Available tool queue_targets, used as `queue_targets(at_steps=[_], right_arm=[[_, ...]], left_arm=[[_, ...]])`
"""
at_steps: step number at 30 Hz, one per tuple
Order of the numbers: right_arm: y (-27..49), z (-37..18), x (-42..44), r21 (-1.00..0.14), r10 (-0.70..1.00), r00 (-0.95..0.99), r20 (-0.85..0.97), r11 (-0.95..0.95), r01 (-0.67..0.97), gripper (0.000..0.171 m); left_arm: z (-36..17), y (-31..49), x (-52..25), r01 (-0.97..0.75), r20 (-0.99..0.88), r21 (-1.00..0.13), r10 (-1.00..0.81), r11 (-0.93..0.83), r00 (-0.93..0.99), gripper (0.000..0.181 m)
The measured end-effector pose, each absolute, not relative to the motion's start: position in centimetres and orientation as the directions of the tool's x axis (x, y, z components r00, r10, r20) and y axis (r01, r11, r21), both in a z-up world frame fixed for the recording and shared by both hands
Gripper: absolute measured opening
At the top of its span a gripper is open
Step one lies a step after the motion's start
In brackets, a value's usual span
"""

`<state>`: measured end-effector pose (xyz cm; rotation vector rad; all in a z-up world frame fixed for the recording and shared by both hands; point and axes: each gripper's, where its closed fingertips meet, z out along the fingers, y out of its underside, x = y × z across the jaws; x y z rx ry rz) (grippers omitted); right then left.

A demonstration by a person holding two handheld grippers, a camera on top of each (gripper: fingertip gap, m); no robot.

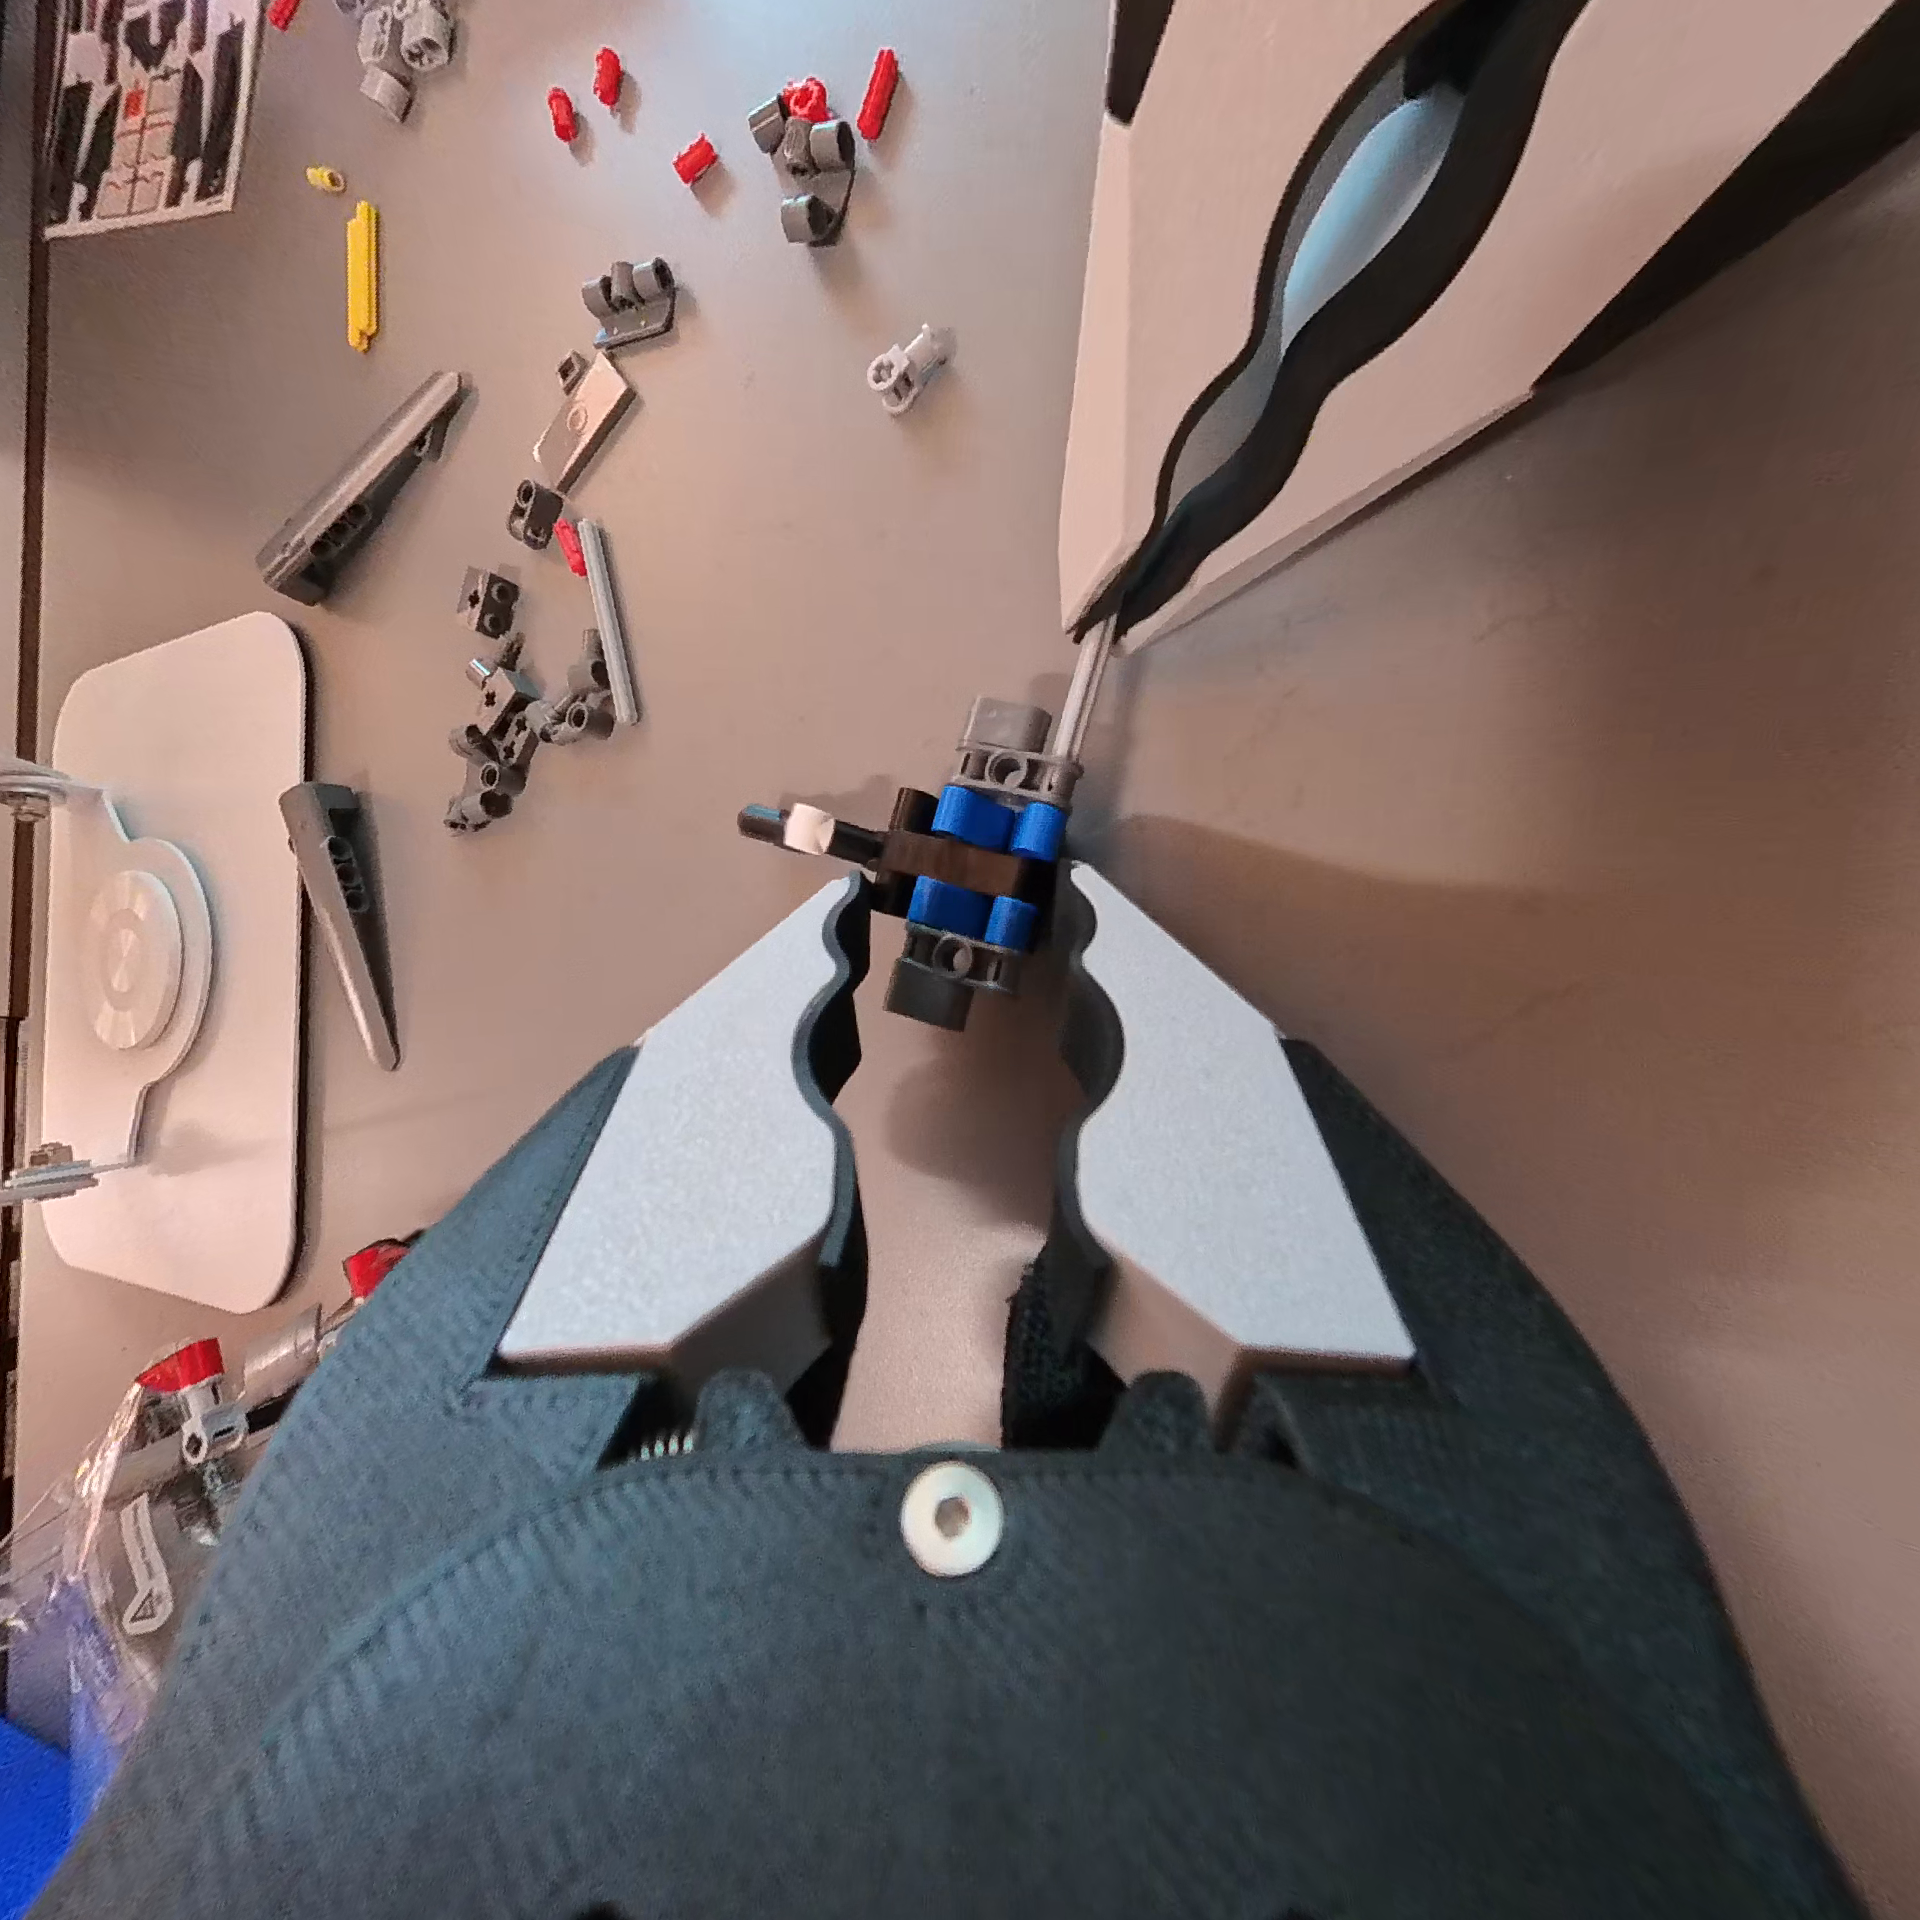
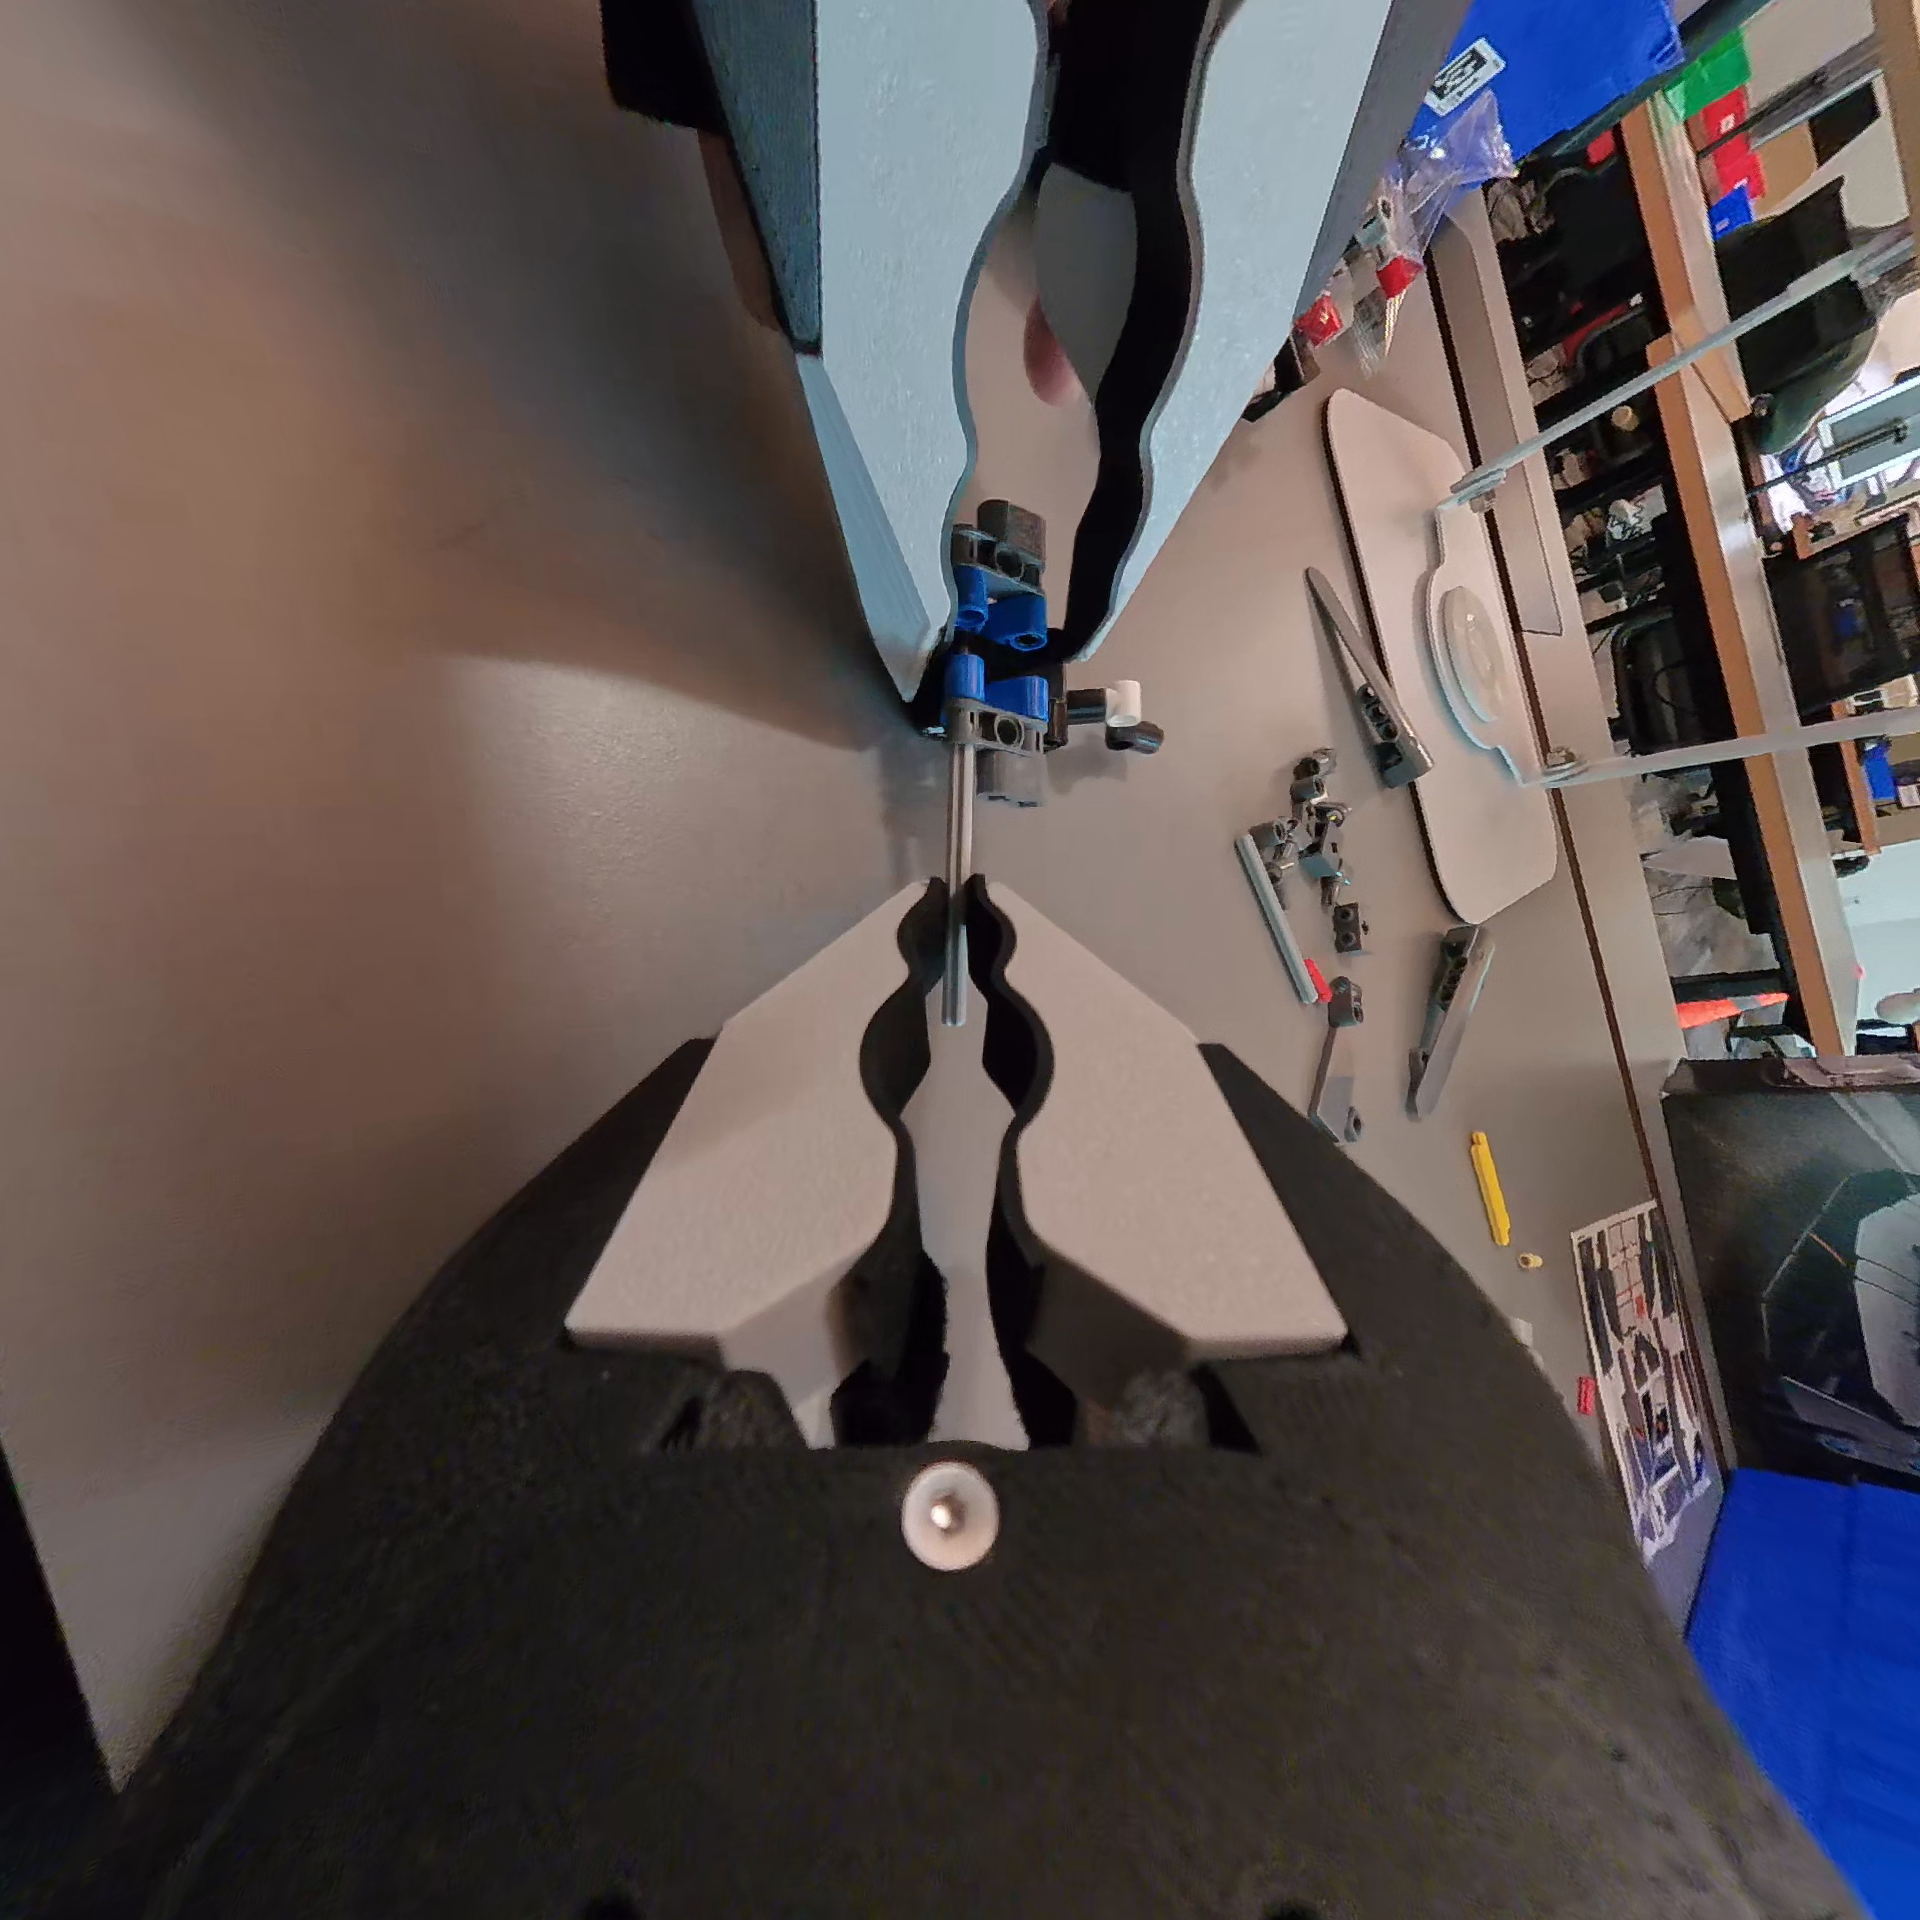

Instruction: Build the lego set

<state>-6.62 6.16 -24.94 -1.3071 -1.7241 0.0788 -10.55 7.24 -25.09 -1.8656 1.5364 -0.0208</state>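
Note:
A small Lego assembly (image 1: 971, 883) of blue connectors, grey beams and a black piece with a white-tipped arm sits between the fingertips of my left gripper (image 1: 966, 883), which is shut on it just above the table. My right gripper (image 2: 956, 883) is shut on a thin grey axle (image 2: 958, 831). The axle's far end meets the grey beam at the end of the assembly (image 2: 997, 644). In the left wrist view the right gripper (image 1: 1096, 623) comes in from the upper right with the axle (image 1: 1081, 696). In the right wrist view the left gripper (image 2: 997, 665) comes in from above.
Loose grey pieces (image 1: 520, 717), red pins (image 1: 613, 78), a yellow axle (image 1: 362, 270) and long grey wedge pieces (image 1: 343, 914) lie on the tan table (image 1: 1455, 1039). A white board (image 1: 177, 935) and a printed sheet (image 1: 145, 104) are at its far side. Plastic bags of parts (image 1: 156, 1455) lie near the left gripper. My right fingertips sit around 5 centimetres from my left ones.

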Motion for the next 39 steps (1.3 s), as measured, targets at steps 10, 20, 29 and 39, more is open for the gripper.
queue_targets(at_steps=[10,20,29,39], right_arm=[[6.1,-25.3,-6.6,-0.553,0.792,-0.001,0.61,0.427,0.716,0.0],[5.9,-25.4,-6.8,-0.559,0.797,-0.007,0.604,0.43,0.709,0.0],[5.8,-25.4,-6.8,-0.559,0.795,-0.008,0.607,0.434,0.707,0.0],[5.8,-25.4,-6.7,-0.532,0.788,-0.011,0.616,0.427,0.731,0.0]], left_arm=[[-24.8,6.9,-10.6,-0.88,-0.506,-0.472,-0.832,0.048,0.226,0.031],[-24.0,6.3,-10.2,-0.874,-0.54,-0.474,-0.819,0.108,0.191,0.026],[-24.5,6.1,-9.7,-0.882,-0.542,-0.453,-0.825,0.127,0.16,0.019],[-24.5,6.1,-9.6,-0.898,-0.566,-0.426,-0.807,0.111,0.169,0.019]])
